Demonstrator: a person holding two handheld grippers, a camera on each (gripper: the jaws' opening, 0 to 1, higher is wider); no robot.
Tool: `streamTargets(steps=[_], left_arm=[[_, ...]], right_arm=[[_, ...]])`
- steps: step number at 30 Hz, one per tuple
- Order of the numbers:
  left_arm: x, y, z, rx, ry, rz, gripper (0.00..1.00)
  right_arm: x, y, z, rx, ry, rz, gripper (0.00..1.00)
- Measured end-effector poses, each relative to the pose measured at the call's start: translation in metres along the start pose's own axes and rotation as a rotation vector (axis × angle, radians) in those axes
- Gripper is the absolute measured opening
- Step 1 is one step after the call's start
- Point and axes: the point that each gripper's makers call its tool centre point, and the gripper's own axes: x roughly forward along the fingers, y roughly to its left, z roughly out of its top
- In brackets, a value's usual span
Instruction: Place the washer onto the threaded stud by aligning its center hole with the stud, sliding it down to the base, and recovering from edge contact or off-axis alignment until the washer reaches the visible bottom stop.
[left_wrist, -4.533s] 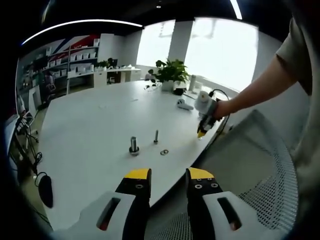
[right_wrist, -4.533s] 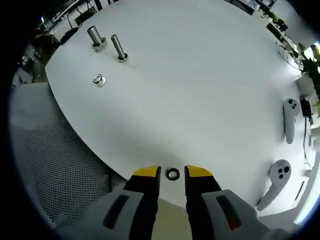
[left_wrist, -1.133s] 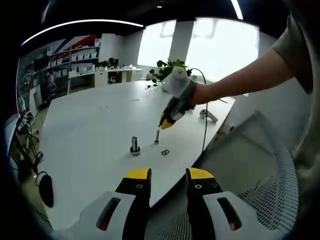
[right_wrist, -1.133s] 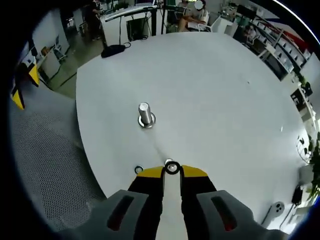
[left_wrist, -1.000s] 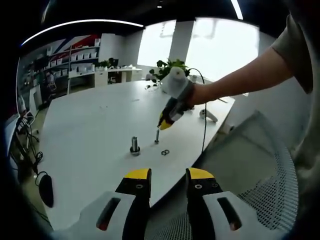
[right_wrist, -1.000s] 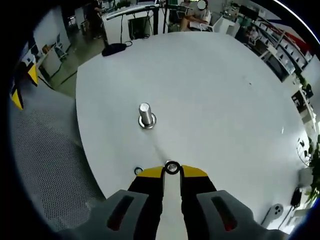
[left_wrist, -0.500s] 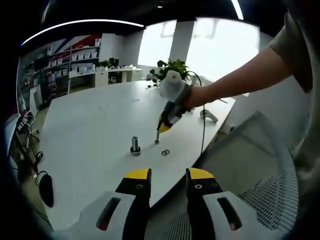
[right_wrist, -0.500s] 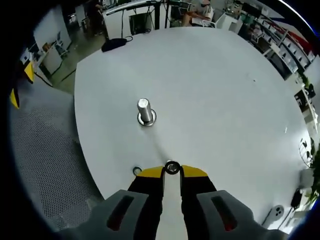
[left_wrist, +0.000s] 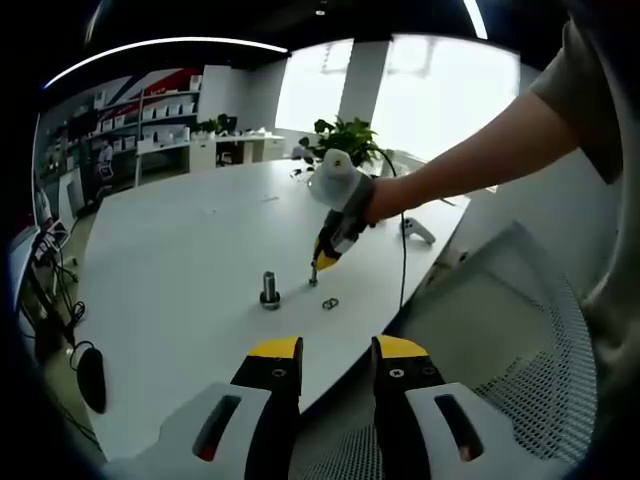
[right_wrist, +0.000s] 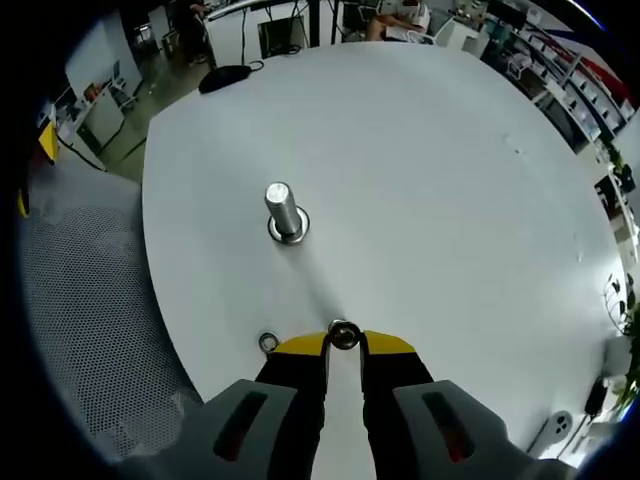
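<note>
In the right gripper view we see our right gripper (right_wrist: 343, 343) pinching a washer (right_wrist: 343, 334) between its yellow tips, the jaws drawn close on it just above the white table (right_wrist: 440, 180). We cannot tell from this view whether the washer sits over the stud beneath it, since the tips hide that spot. At about 11 o'clock from the tips a thicker threaded stud (right_wrist: 283, 212) stands upright on its flanged base, well apart from the grip. Just beside the left jaw, at about 9 o'clock, a spare washer (right_wrist: 267, 342) lies flat on the table near its edge. A mesh chair (right_wrist: 90, 330) shows beyond that edge.

In the left gripper view our left gripper (left_wrist: 337, 352) hangs off the table's near edge with its jaws spread and nothing between them. Towards 12 o'clock the right gripper (left_wrist: 322, 262) is held in a hand (left_wrist: 385, 197), tips down at the top of the thin stud (left_wrist: 313, 277). The thicker stud (left_wrist: 269, 290) stands at 9 o'clock from it, and the spare washer (left_wrist: 330, 302) lies near, at about 5 o'clock. A potted plant (left_wrist: 347, 140) stands at the table's far side, and a white controller (left_wrist: 417, 230) lies beyond the hand.
</note>
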Motion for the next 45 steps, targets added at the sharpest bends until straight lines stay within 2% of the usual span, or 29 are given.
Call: streamTargets(steps=[11,21,25,33,36,41,45], left_arm=[[0.000,0.000,-0.001,-0.006,0.003,0.000,0.25],[0.000,-0.001,-0.001,-0.007,0.005,-0.006,0.25],[0.000,-0.001,-0.001,-0.005,0.004,-0.009,0.25],[0.001,-0.003,-0.002,0.003,0.011,-0.018,0.25],[0.001,-0.003,-0.002,0.005,0.009,-0.017,0.25],[0.000,-0.002,-0.001,0.004,0.004,-0.014,0.25],[0.000,-0.002,-0.001,0.004,0.004,-0.014,0.25]], right_arm=[[0.021,-0.002,-0.015,0.013,0.064,0.006,0.14],[0.027,-0.002,-0.021,0.017,0.085,0.007,0.16],[0.024,-0.002,-0.029,0.045,0.090,-0.013,0.20],[0.012,0.014,-0.050,0.066,0.105,-0.010,0.21],[0.011,0.025,-0.049,0.076,0.087,0.011,0.21],[0.014,0.046,-0.045,0.012,0.084,0.042,0.21],[0.018,0.049,-0.042,0.011,0.086,0.046,0.21]])
